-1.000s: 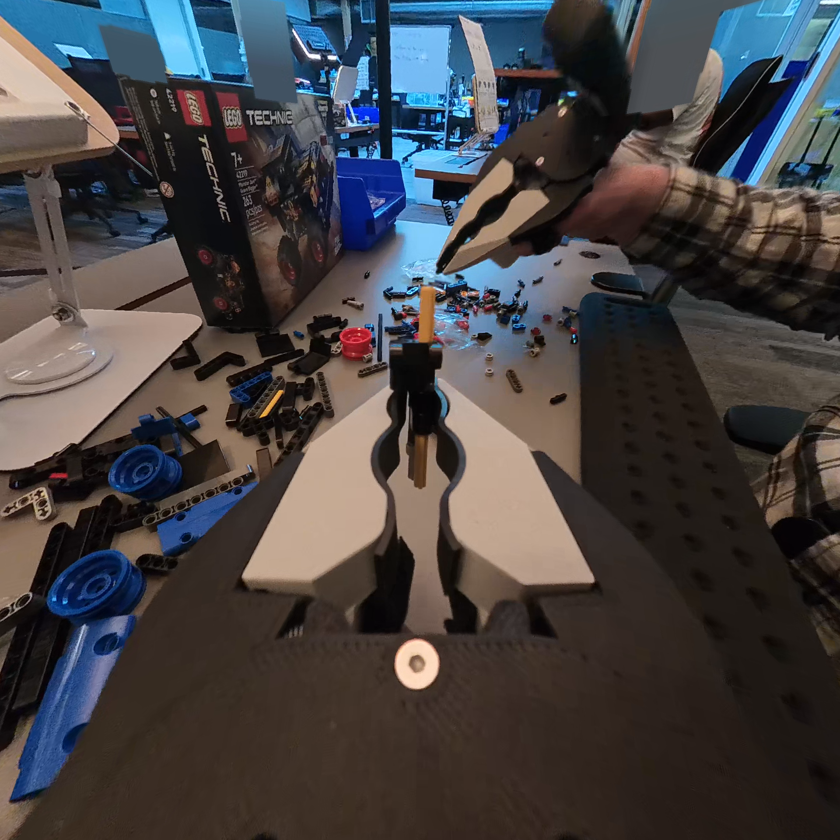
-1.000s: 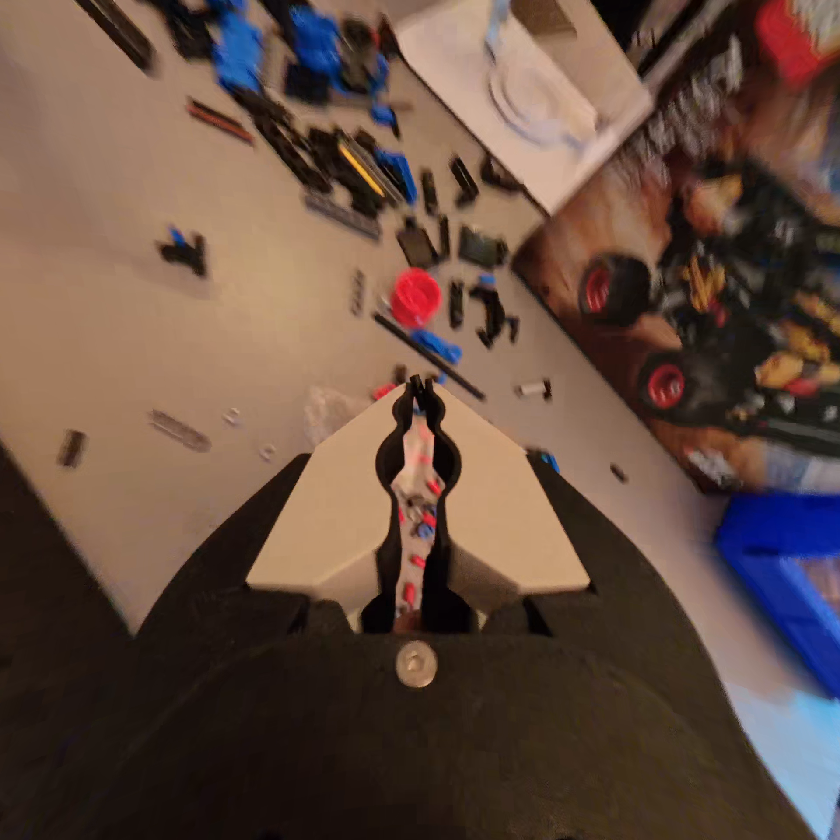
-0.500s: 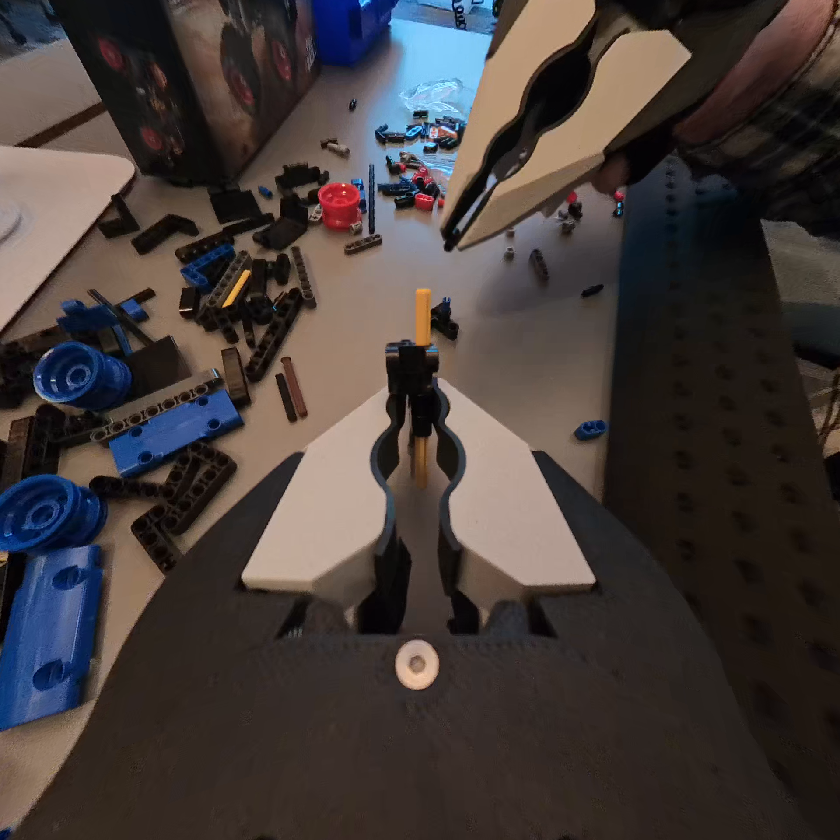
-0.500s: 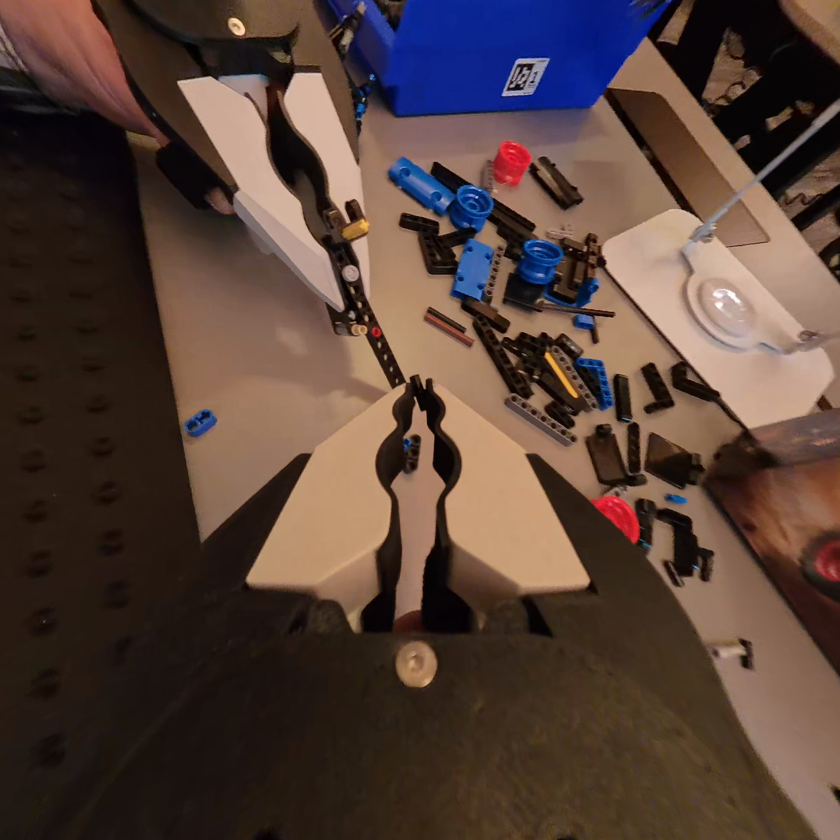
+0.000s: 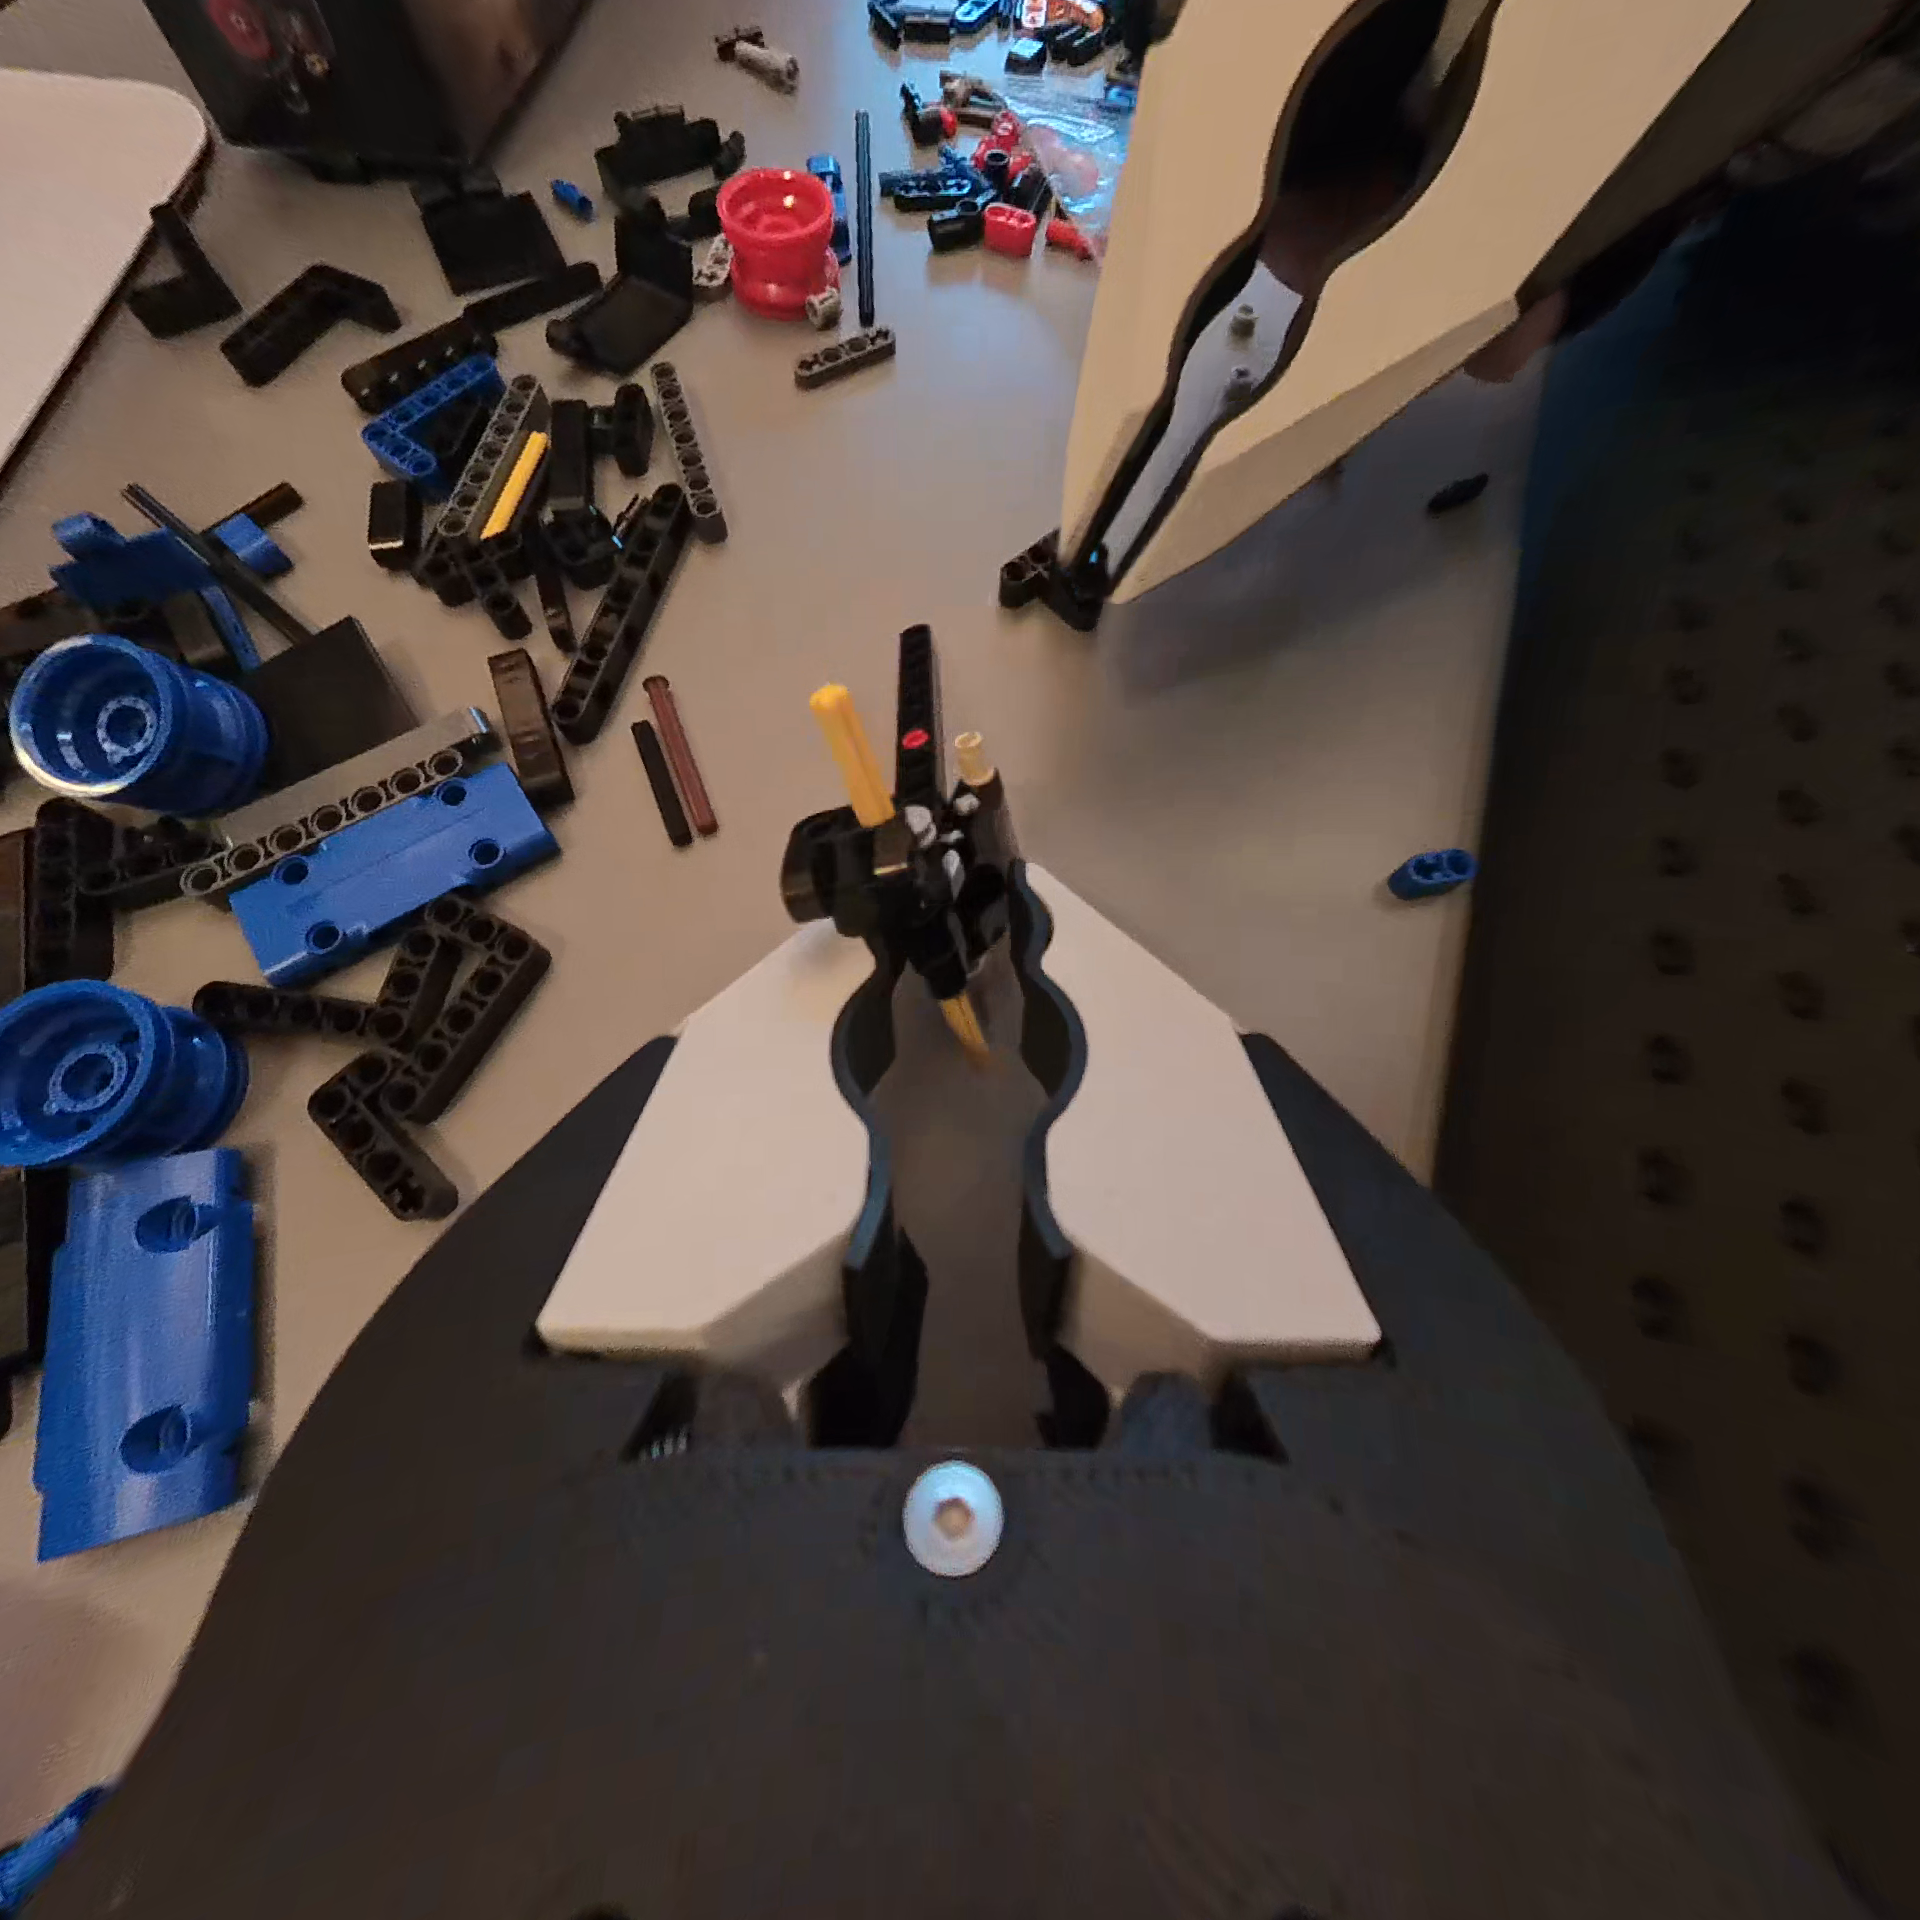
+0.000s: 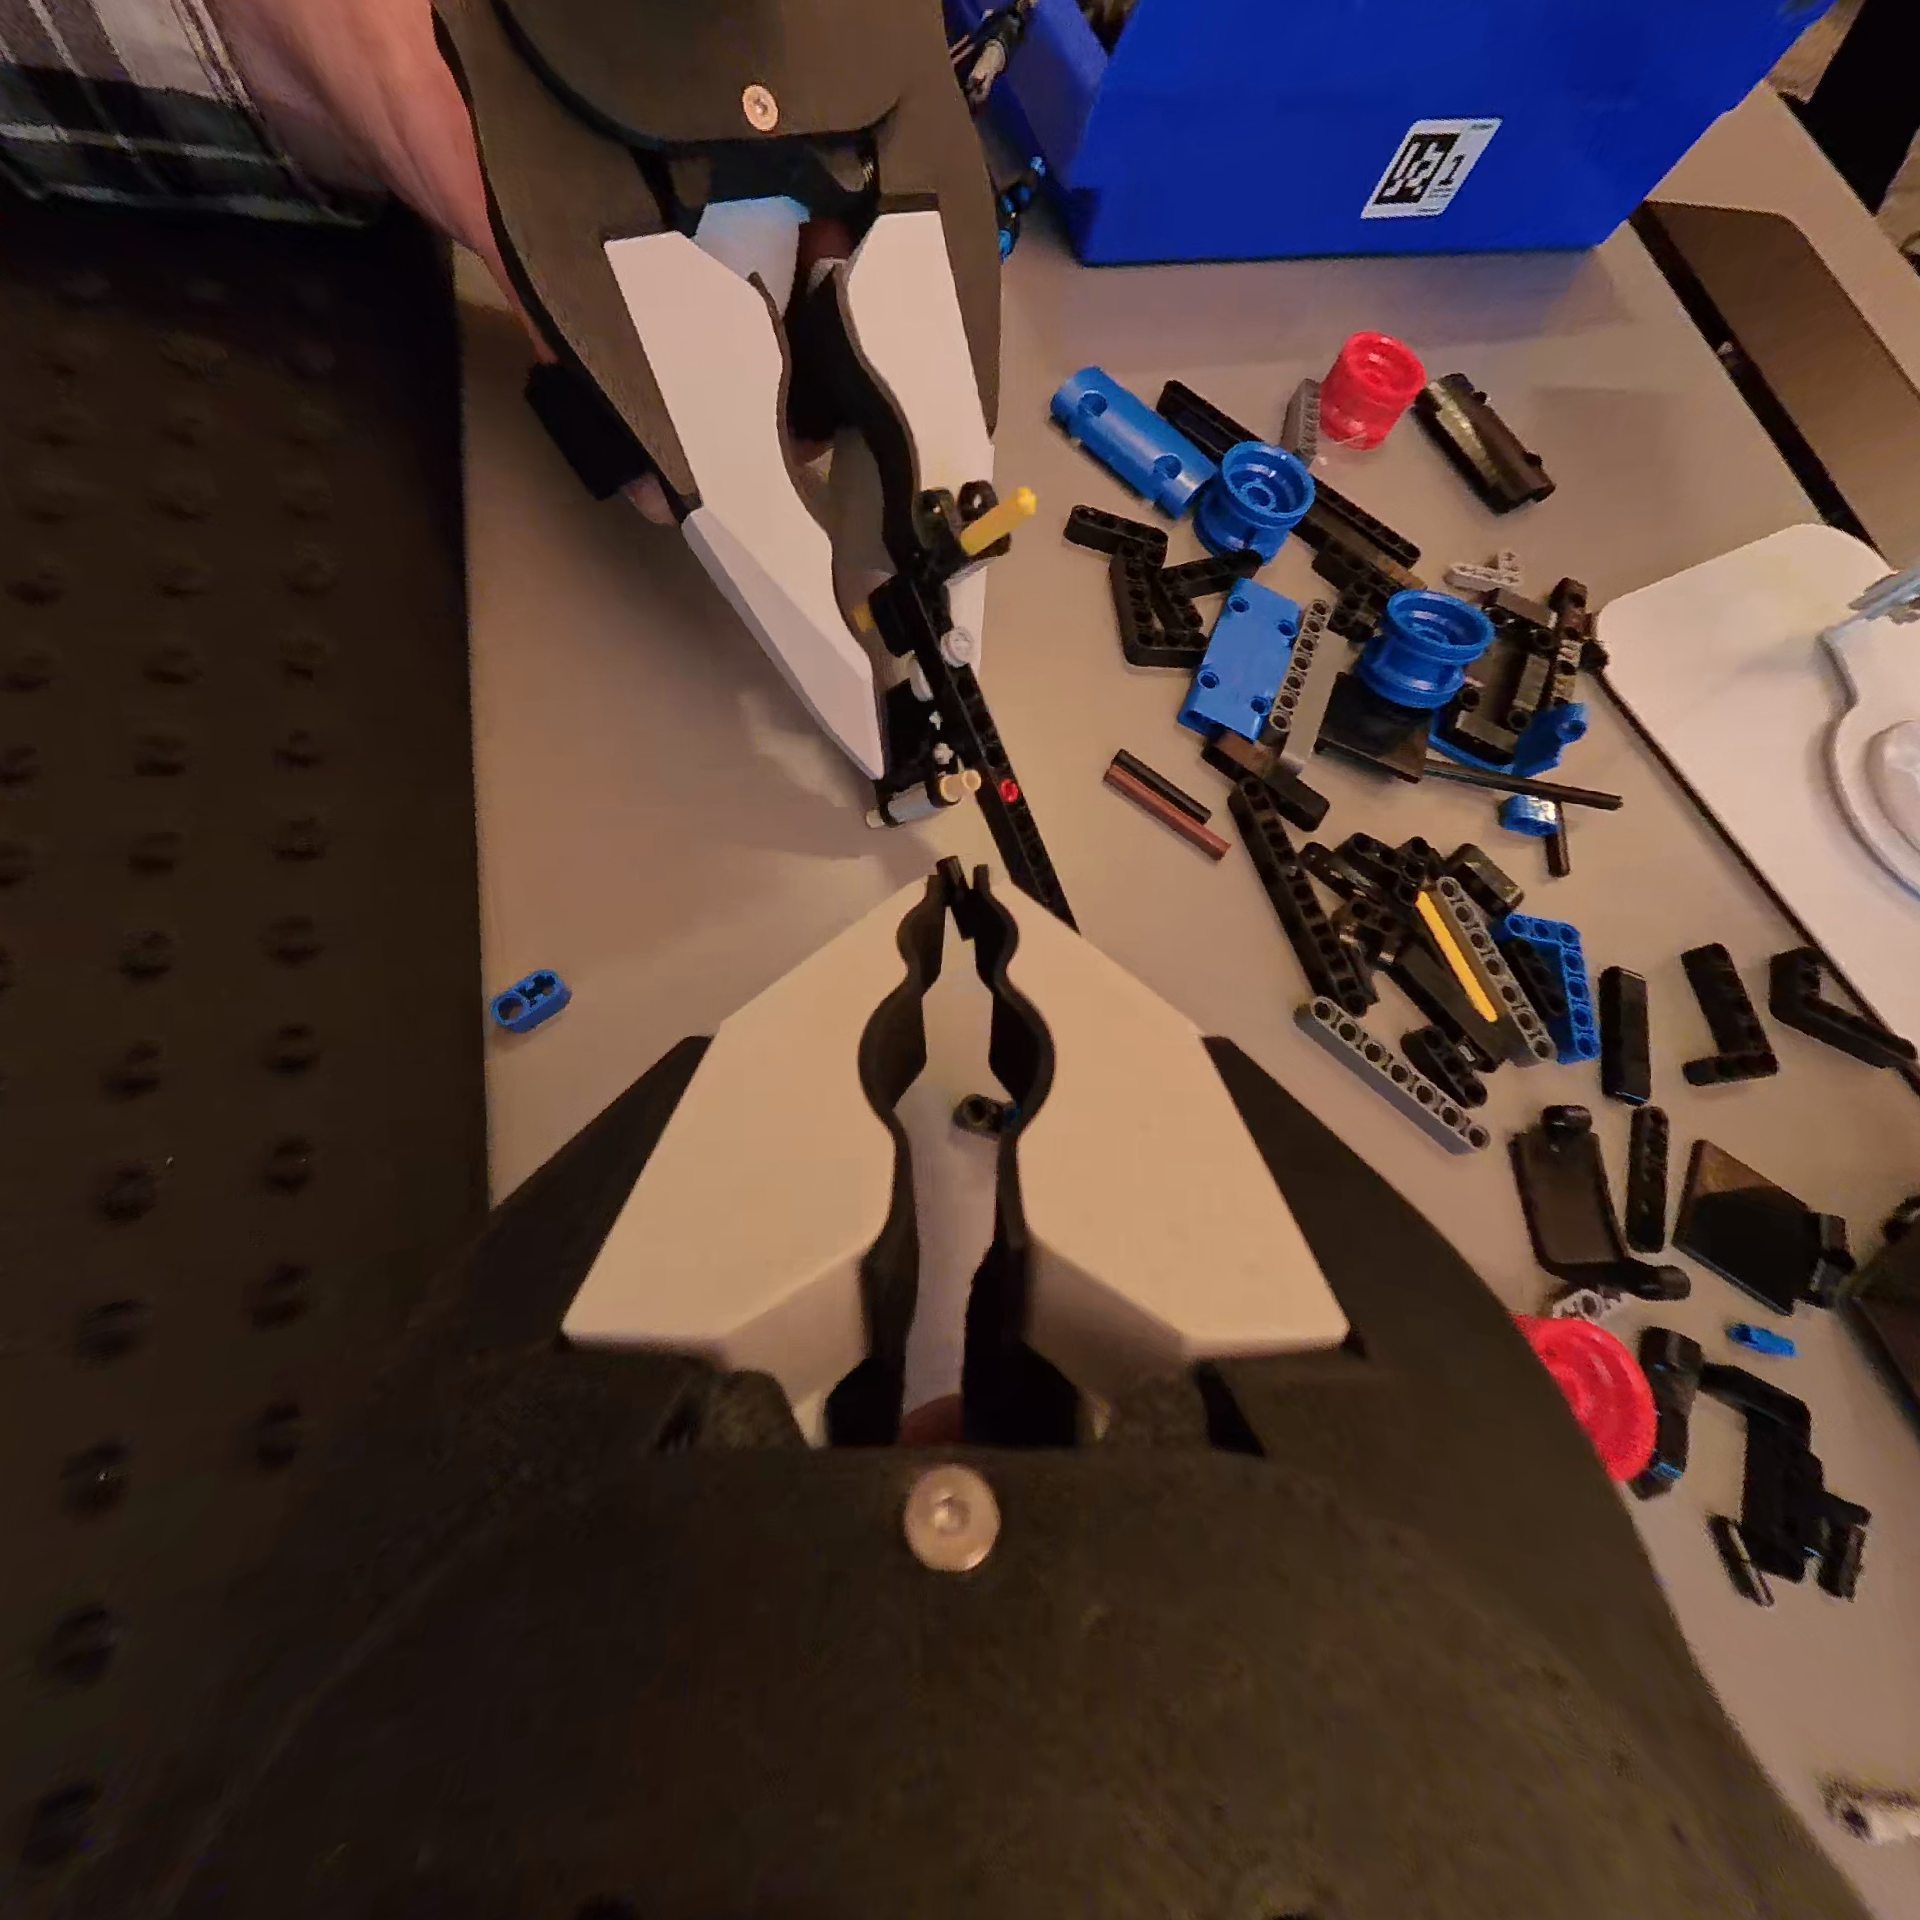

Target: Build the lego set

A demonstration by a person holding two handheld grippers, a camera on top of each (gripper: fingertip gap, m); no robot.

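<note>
My left gripper (image 5: pixel 930 894) is low over the grey table (image 5: pixel 1247 779). Its jaws stand apart. A black Lego assembly (image 5: pixel 914 873) with a yellow axle (image 5: pixel 847 753) and a long black beam (image 5: pixel 916 717) leans between the fingertips. In the right wrist view the assembly (image 6: pixel 935 665) lies along the left gripper (image 6: pixel 883 769), its beam down on the table. My right gripper (image 6: pixel 961 883) is shut on a small black piece (image 6: pixel 961 909), just in front of the beam's end. The right gripper also shows in the left wrist view (image 5: pixel 1086 582), tips near the table.
Loose black and blue parts (image 5: pixel 520 499), blue wheels (image 5: pixel 125 727) and a red wheel (image 5: pixel 777 239) lie left. A small black connector (image 6: pixel 982 1112) sits under my right jaws. A black mat (image 5: pixel 1714 935) borders the right. A blue bin (image 6: pixel 1351 125) and white stand base (image 6: pixel 1766 675) stand beyond. The tips of one gripper are about 6 cm away from the tips of the other.
Both grippers came down toward the table and closer together. My left jaws widened and the assembly tipped to the left between them. My right gripper stayed shut on its small piece.
</note>
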